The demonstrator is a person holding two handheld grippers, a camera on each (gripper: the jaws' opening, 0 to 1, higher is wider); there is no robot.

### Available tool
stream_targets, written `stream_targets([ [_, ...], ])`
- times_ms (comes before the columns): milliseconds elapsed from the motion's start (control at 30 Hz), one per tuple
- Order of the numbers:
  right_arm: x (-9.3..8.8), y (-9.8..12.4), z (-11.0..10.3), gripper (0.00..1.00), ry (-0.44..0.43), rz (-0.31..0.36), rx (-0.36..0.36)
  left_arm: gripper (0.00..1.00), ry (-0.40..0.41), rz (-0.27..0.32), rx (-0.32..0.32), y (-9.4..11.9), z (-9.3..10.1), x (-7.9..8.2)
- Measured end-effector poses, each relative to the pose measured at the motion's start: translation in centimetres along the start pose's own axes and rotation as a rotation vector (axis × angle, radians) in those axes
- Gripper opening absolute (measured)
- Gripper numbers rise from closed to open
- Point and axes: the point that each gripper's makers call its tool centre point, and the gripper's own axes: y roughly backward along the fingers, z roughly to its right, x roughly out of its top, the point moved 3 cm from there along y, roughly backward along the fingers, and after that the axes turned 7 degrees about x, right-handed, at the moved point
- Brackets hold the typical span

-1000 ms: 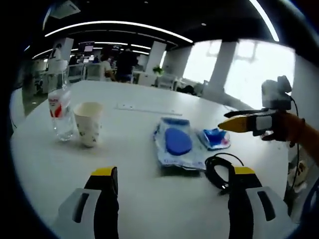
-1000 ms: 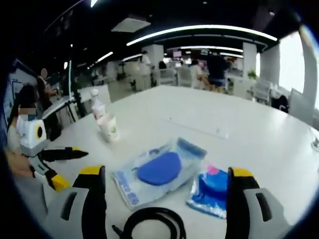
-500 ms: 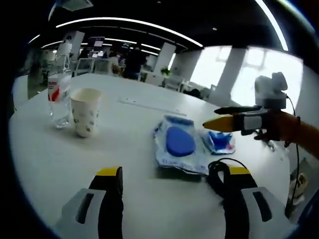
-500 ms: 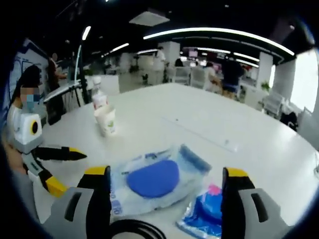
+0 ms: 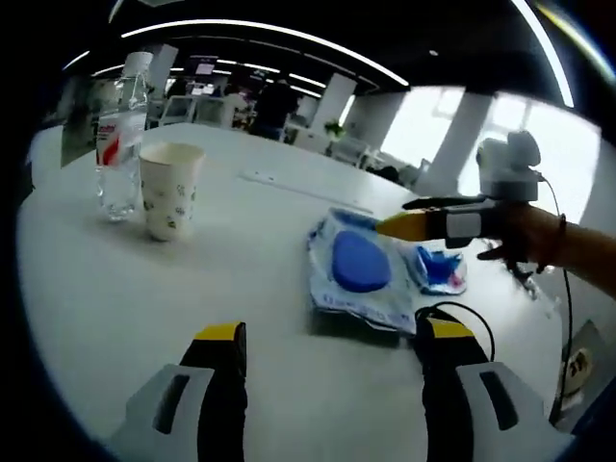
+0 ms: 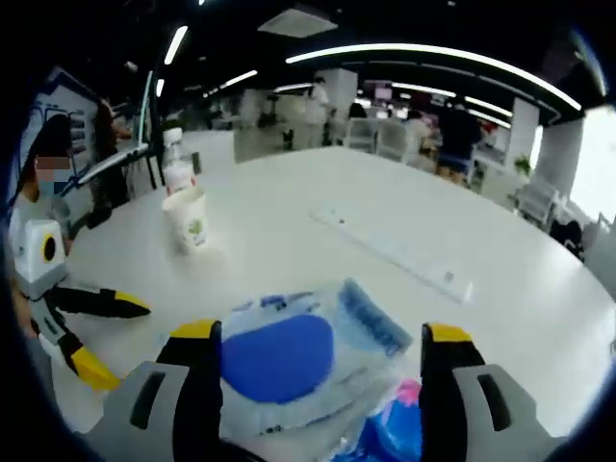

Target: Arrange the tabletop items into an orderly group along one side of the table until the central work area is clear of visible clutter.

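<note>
Holding both grippers over the table (image 5: 115, 289), we are keeping each pair of jaws wide apart with nothing between them. In the left gripper view, the left gripper (image 5: 332, 337) is hovering above bare tabletop, its jaws touching nothing we can see; a black cable (image 5: 472, 318) is curling just beside its right jaw. In the right gripper view, the right gripper (image 6: 322, 337) is framing the clear pouch (image 6: 298, 351) with a blue oval inside, and we cannot tell whether the jaws are touching it. In the left gripper view, that gripper is reaching in from the right above the pouch and a small blue packet (image 5: 441, 269), which is lying just beside the pouch.

We are working on a white table in a large open office with ceiling light strips, bright windows, desks and people standing far behind. A flat white strip (image 6: 390, 245) is lying farther out on the table.

A paper cup (image 5: 170, 191) is standing upright with a clear bottle (image 5: 120, 135) just beside it, well apart from the pouch; we cannot tell what the cup is holding. The bottle is wearing a red-and-white label.
</note>
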Motion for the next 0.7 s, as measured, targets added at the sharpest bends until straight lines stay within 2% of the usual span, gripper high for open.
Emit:
stream_targets([
  [300,-0.9,-1.5,1.4,0.75,0.009,-0.044,0.037,0.67,0.049,0.017,0.033,-0.6,-0.4,0.4],
  [400,-1.4,-2.2,1.7,0.69,0.008,-0.064,0.052,0.65,0.066,0.022,0.037,-0.7,-0.1,0.5],
  [533,-1.9,-2.8,2.2,0.68,0.021,-0.081,0.051,0.59,0.05,0.03,0.046,-0.9,0.3,0.5],
  [633,-1.8,-3.2,2.7,0.67,0.004,-0.079,0.057,0.57,0.074,0.013,0.048,-1.3,0.5,0.3],
  [700,-1.5,-3.2,3.0,0.65,0.008,-0.077,0.042,0.5,0.099,0.018,0.058,-1.3,0.5,0.4],
])
